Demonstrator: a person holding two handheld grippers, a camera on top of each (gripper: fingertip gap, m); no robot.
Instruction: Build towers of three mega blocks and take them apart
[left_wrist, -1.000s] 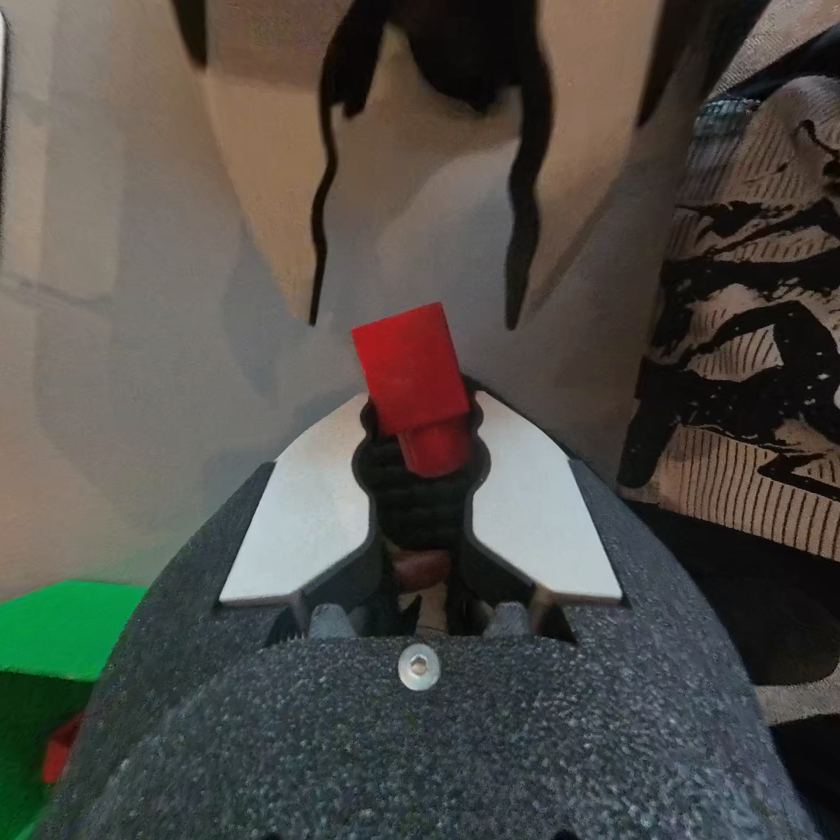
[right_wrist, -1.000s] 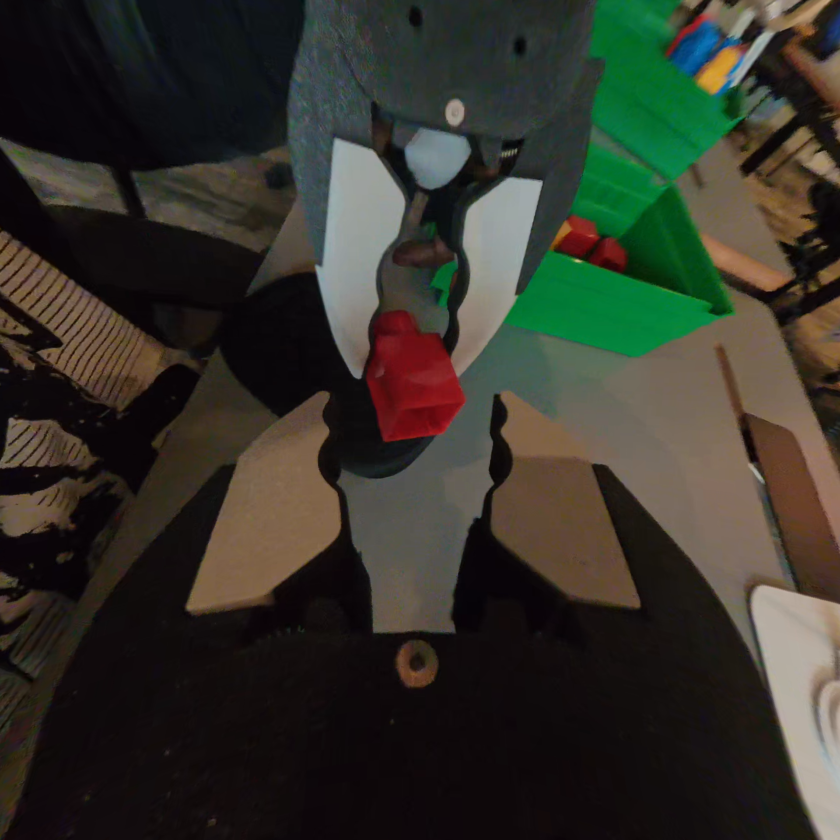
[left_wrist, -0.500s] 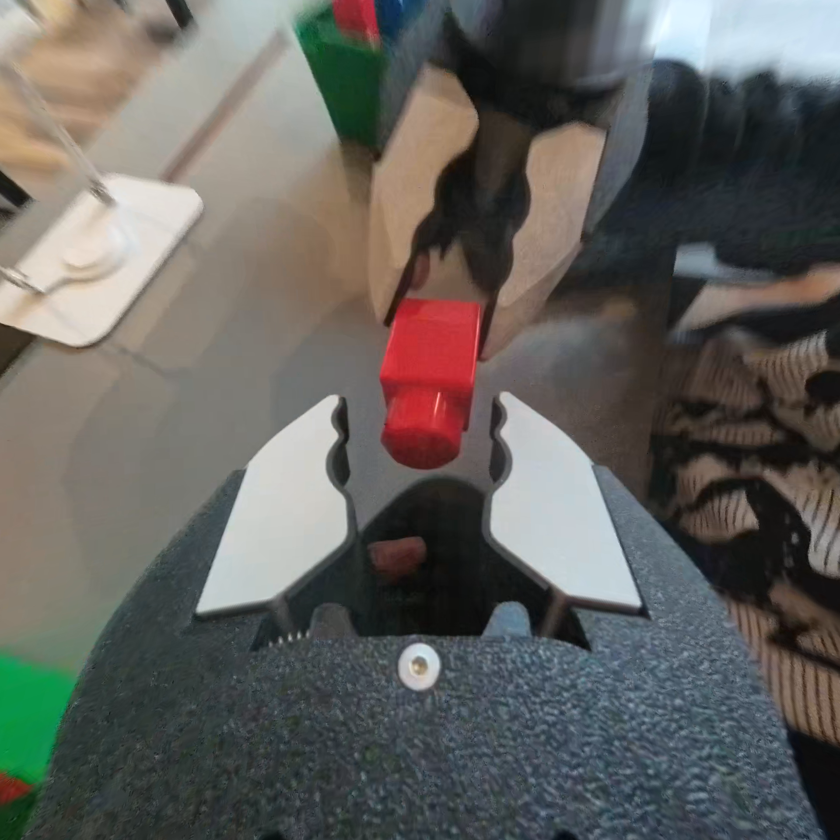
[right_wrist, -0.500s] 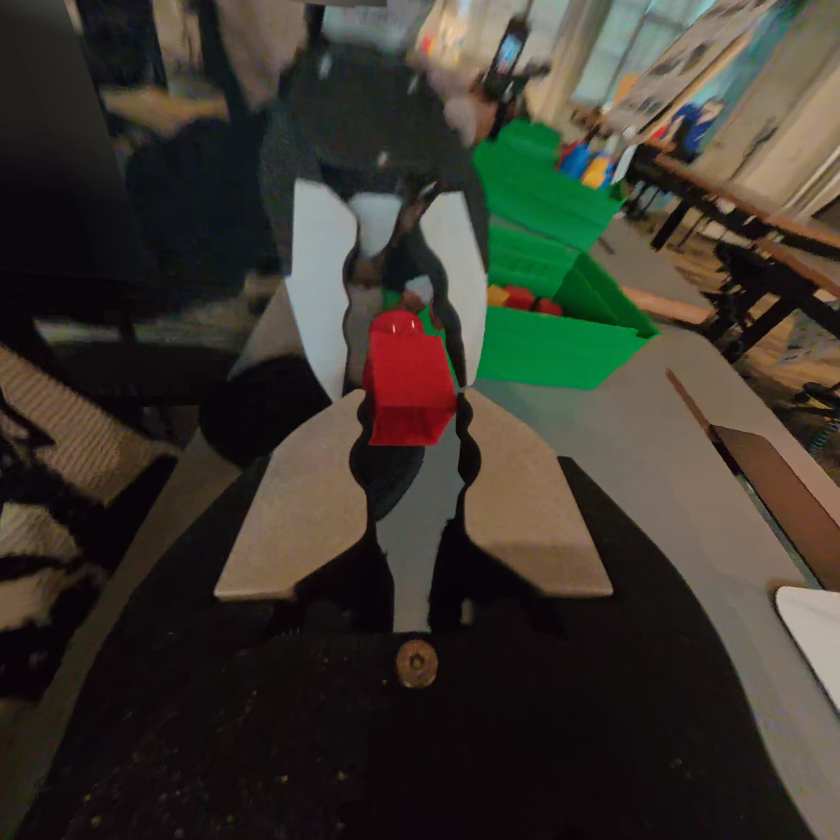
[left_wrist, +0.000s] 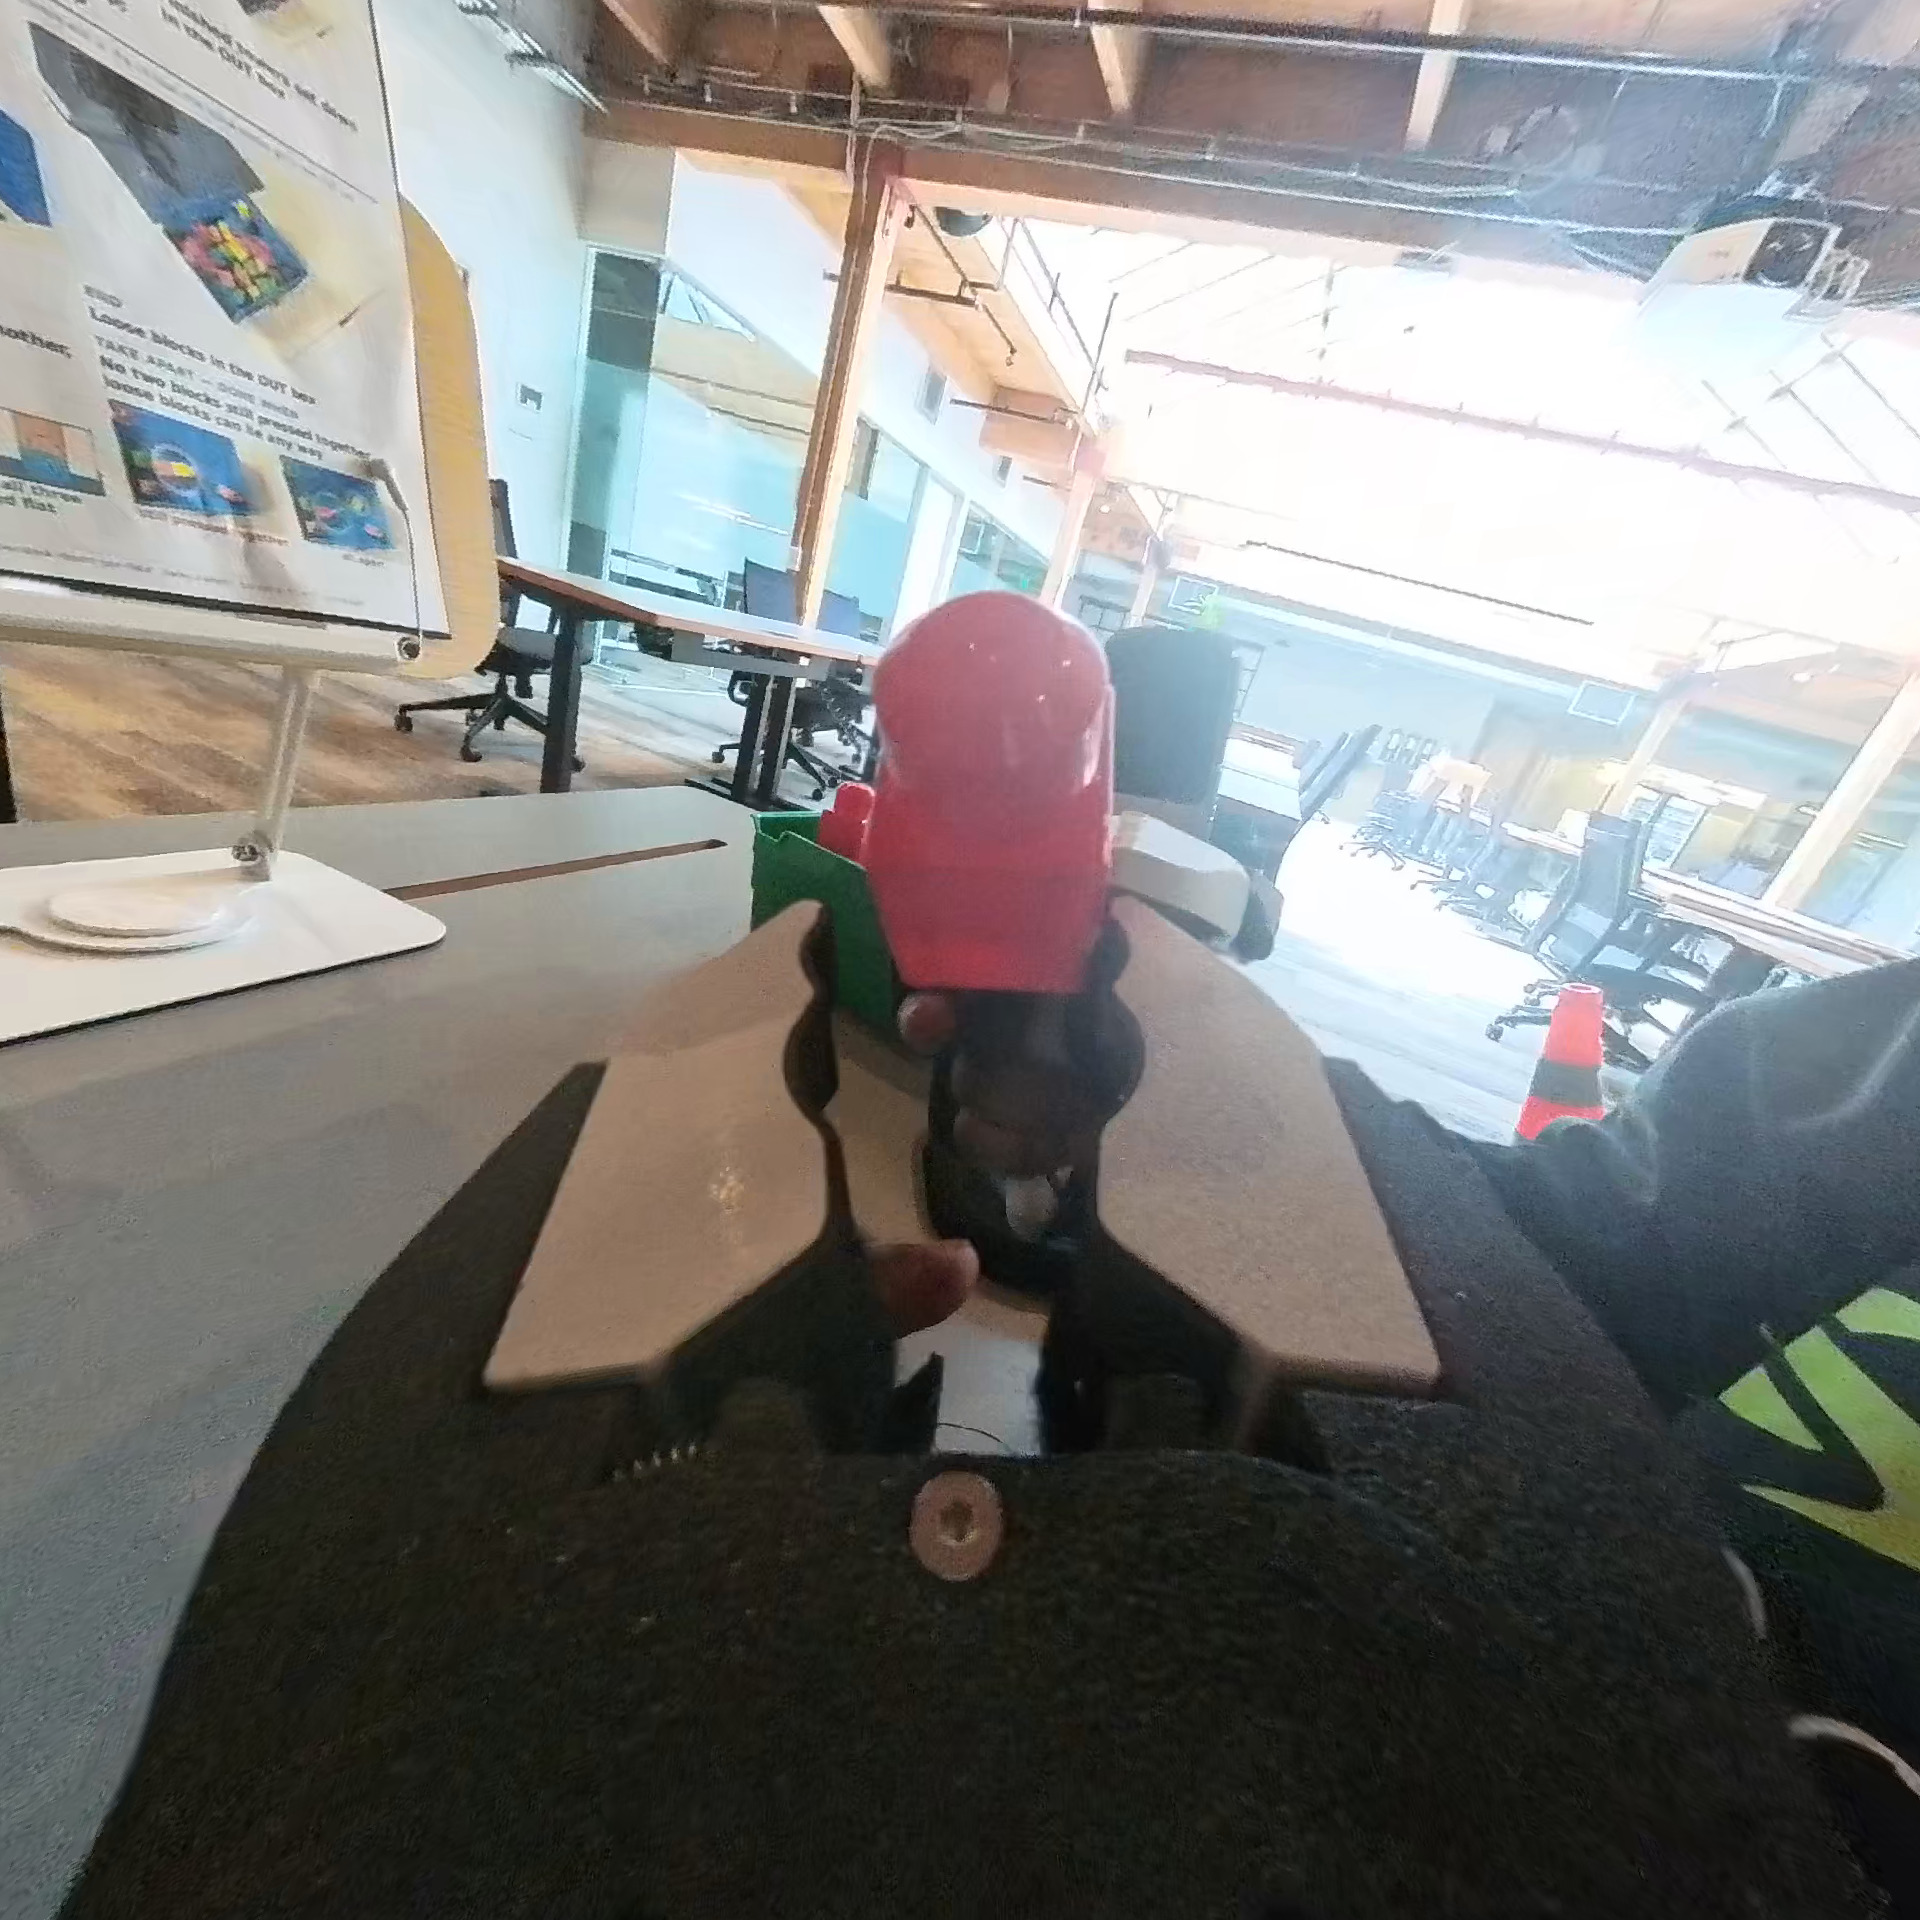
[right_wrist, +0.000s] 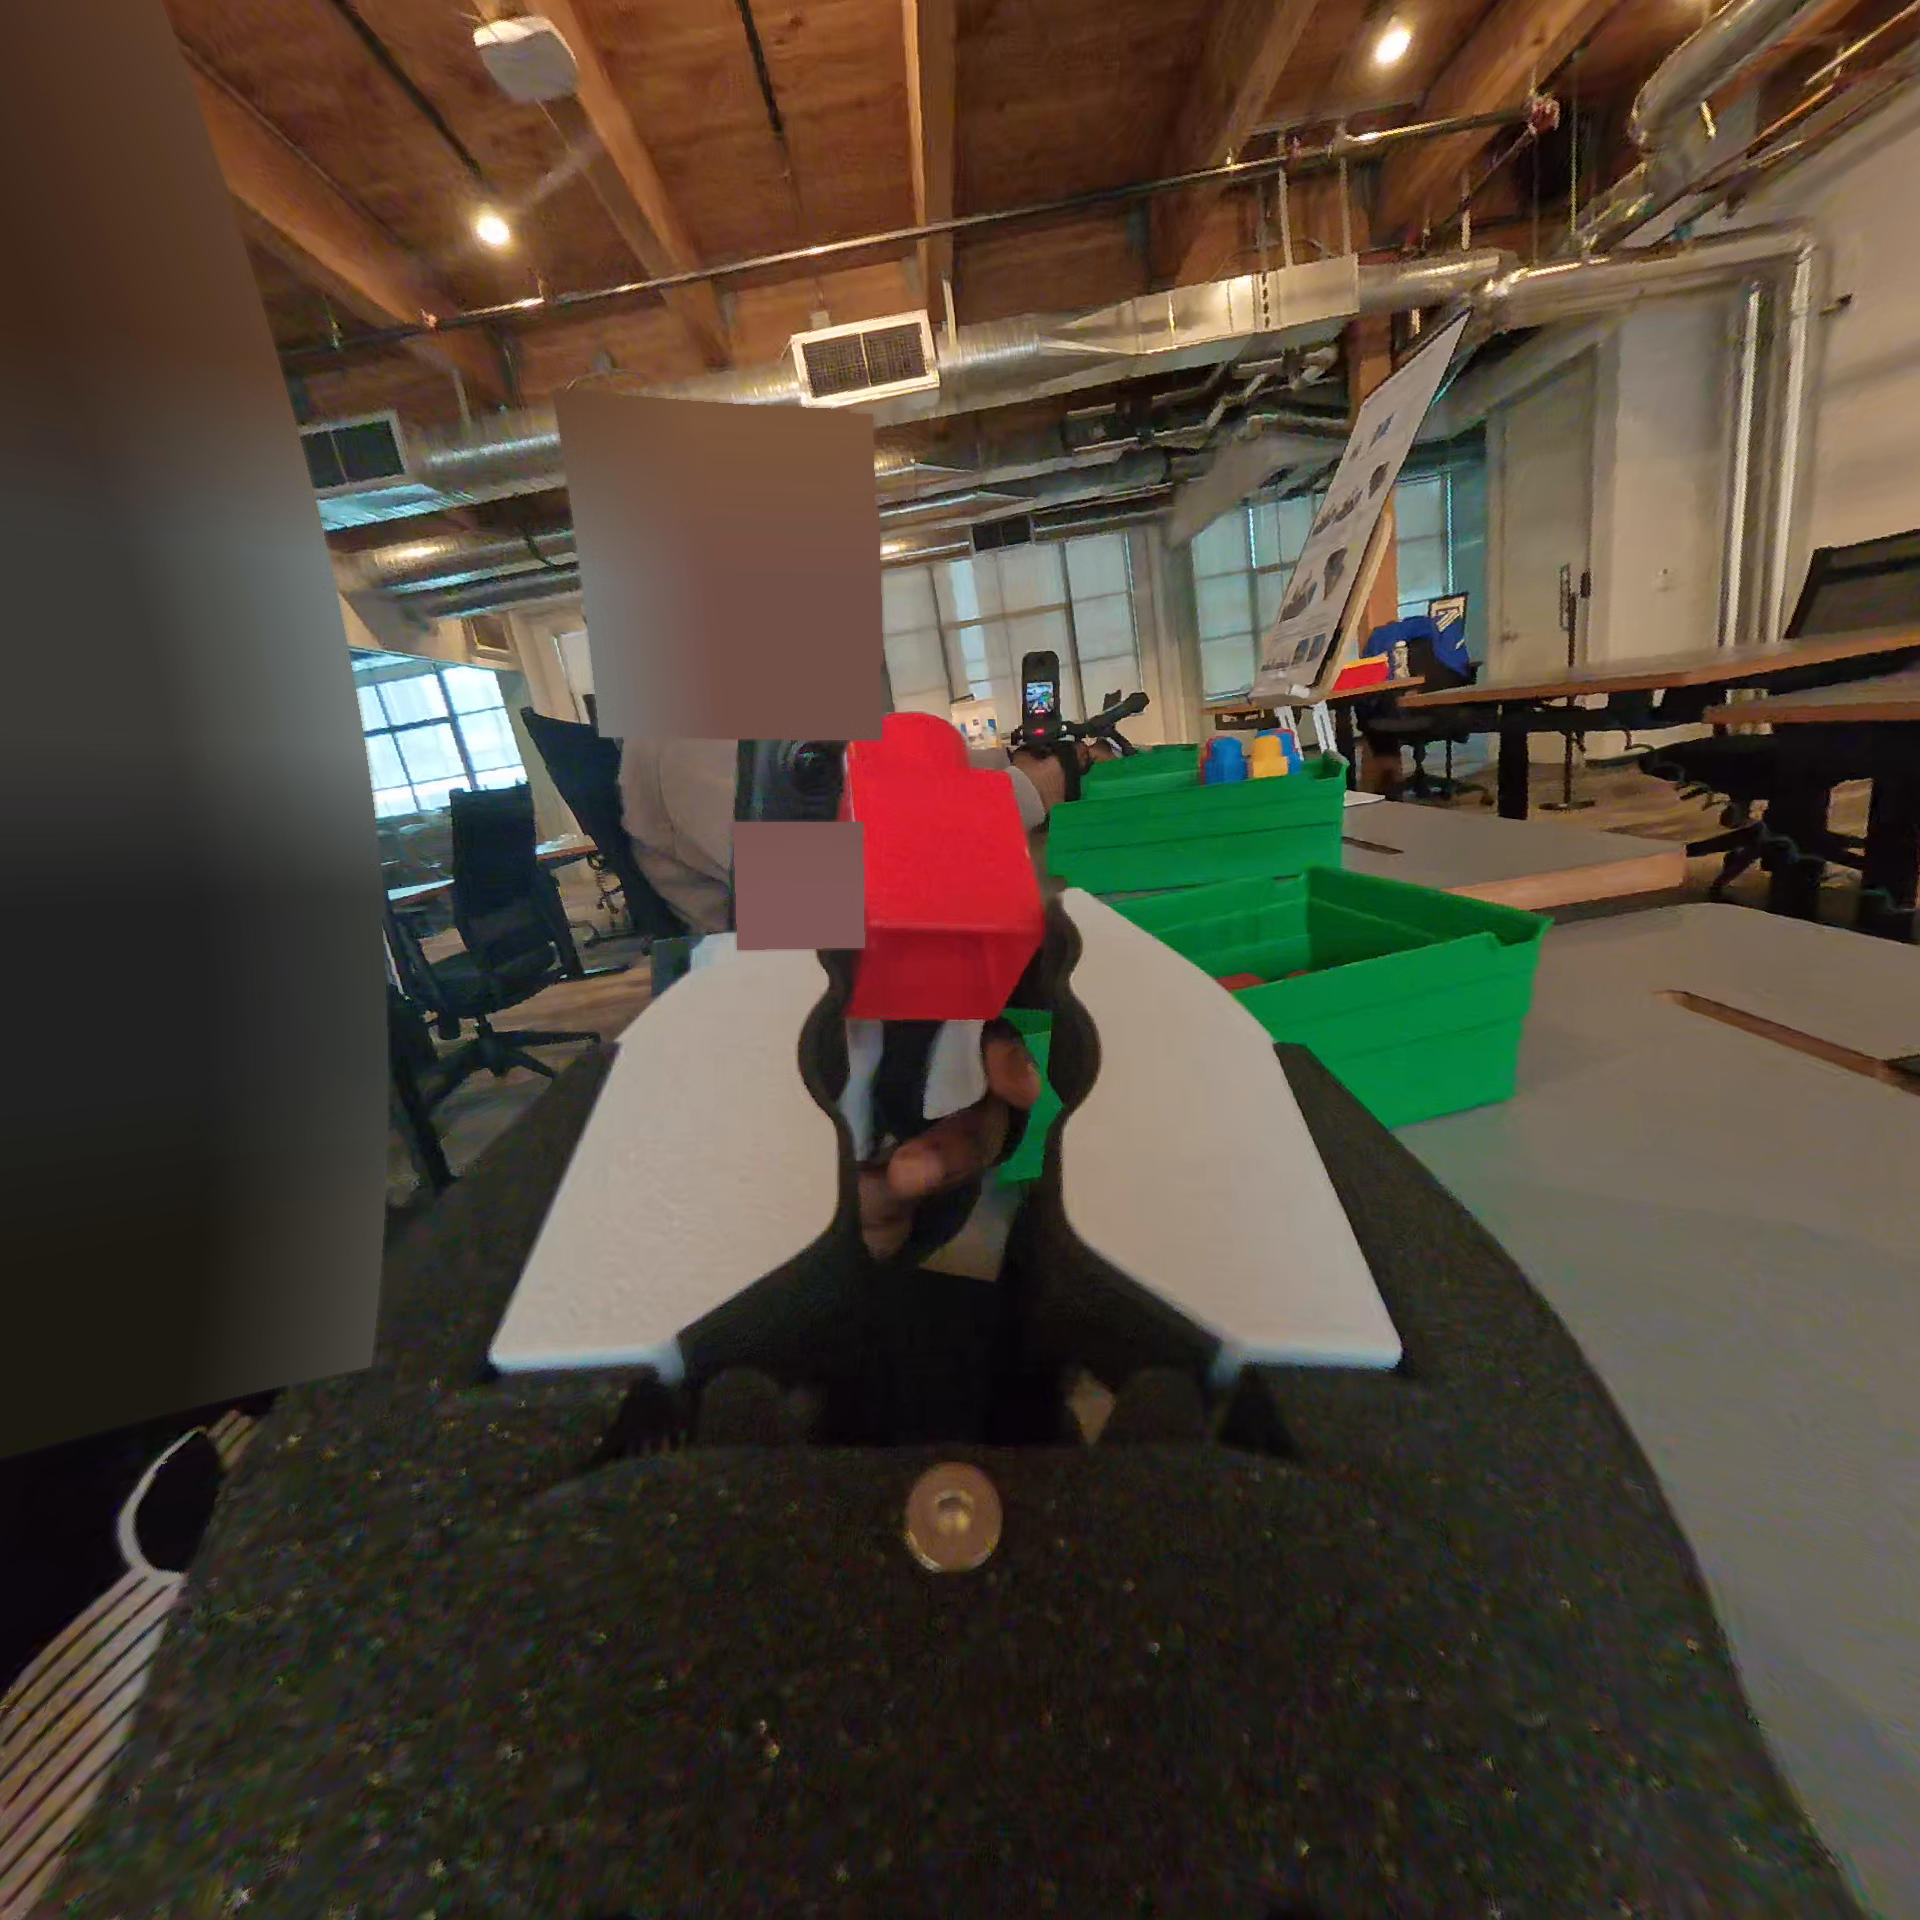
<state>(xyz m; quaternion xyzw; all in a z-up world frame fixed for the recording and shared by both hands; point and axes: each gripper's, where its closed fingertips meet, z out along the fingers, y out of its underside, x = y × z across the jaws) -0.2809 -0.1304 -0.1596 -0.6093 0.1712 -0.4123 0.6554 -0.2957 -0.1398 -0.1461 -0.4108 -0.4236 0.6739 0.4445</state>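
A red mega block (right_wrist: 935, 883) with one stud sits upright between the fingertips of my right gripper (right_wrist: 940, 935), which is shut on its lower body. My left gripper (left_wrist: 961, 925) faces it from the other side with its jaws apart around the same block (left_wrist: 987, 821), a gap showing on the left side. Its white fingers (right_wrist: 862, 1081) show just under the block in the right wrist view. One finger of the right gripper (left_wrist: 1174, 873) shows beyond the block in the left wrist view. Both grippers hold level above the grey table (right_wrist: 1662, 1195).
A green bin (right_wrist: 1382, 997) with red blocks stands on the table right of the grippers, also showing in the left wrist view (left_wrist: 810, 904). A second green bin (right_wrist: 1195, 831) with blue and yellow blocks stands farther back. A poster stand's white base (left_wrist: 208, 925) sits at left. A dark sleeve (left_wrist: 1714, 1122) is at right. The tips of both grippers are at nearly the same place.
The red block passed from my left gripper to my right one. The left gripper opened, the right one shut on it. Both grippers tilted up from looking down at the table to level.
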